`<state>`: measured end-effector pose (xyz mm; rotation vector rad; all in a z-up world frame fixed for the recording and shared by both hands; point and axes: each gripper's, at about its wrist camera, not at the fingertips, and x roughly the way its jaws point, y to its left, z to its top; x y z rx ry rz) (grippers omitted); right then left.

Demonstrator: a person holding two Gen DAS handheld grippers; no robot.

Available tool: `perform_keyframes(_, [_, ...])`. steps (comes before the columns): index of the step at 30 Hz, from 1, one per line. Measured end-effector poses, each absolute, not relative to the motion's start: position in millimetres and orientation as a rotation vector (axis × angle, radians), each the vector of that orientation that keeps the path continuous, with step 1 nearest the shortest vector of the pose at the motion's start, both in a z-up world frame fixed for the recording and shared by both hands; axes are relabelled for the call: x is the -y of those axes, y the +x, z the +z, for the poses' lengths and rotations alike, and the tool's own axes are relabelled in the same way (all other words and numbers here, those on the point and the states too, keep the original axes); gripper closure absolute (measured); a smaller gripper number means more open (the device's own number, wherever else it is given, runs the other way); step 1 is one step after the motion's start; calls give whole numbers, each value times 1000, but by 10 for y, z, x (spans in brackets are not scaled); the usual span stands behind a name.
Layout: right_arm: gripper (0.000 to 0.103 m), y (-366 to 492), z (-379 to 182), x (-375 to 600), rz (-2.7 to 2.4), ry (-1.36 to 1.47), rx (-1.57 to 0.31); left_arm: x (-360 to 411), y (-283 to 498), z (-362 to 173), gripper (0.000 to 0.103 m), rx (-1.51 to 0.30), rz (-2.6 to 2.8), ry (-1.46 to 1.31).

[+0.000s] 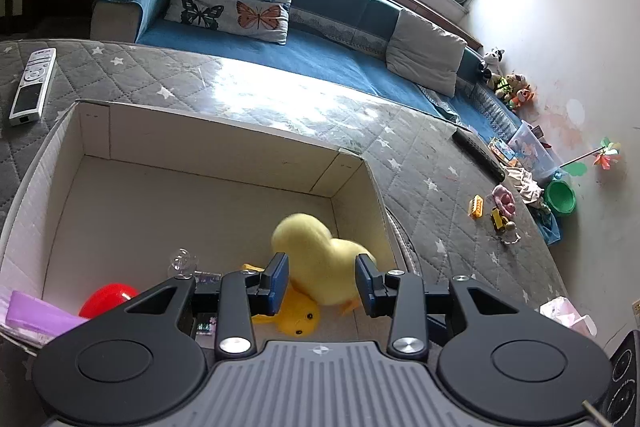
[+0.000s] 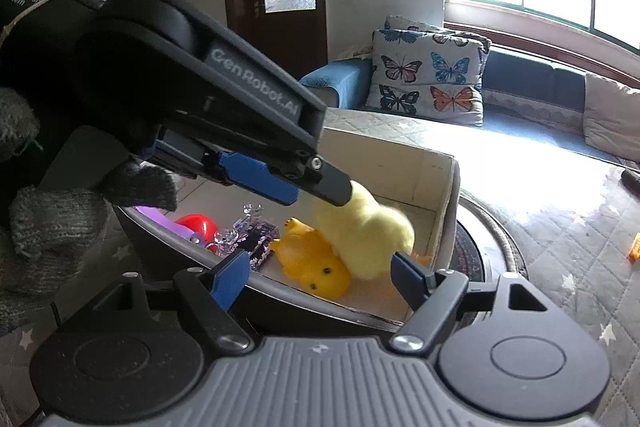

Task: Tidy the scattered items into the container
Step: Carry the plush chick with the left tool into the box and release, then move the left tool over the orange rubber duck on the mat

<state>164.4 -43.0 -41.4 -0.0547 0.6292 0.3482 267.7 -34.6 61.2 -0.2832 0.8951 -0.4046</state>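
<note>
A white cardboard box (image 1: 224,125) sits on the quilted table. Inside it lie a pale yellow plush duck (image 1: 320,259), an orange-yellow rubber duck (image 1: 300,319), a red ball (image 1: 106,299), a clear glass piece (image 1: 182,261) and a purple item (image 1: 36,311). My left gripper (image 1: 323,283) hangs open over the box, and the blurred plush lies just beyond its fingers. From the right wrist view, one of its fingers (image 2: 338,189) touches the top of the plush (image 2: 368,235). Held at the box's near wall (image 2: 320,307), my right gripper (image 2: 320,277) is open and holds nothing.
Small toys lie on the table to the right: a yellow block (image 1: 476,207), a yellow truck (image 1: 498,219), a pink piece (image 1: 504,199). A white remote (image 1: 32,87) is at the left, a black remote (image 1: 478,149) at the far edge. A blue sofa (image 1: 320,55) lies beyond.
</note>
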Motion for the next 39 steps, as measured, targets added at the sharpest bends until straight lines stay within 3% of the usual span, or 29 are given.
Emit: perform_keyframes(39, [20, 761, -661, 158, 414, -35, -672, 21, 1735, 360, 64, -945, -353, -323])
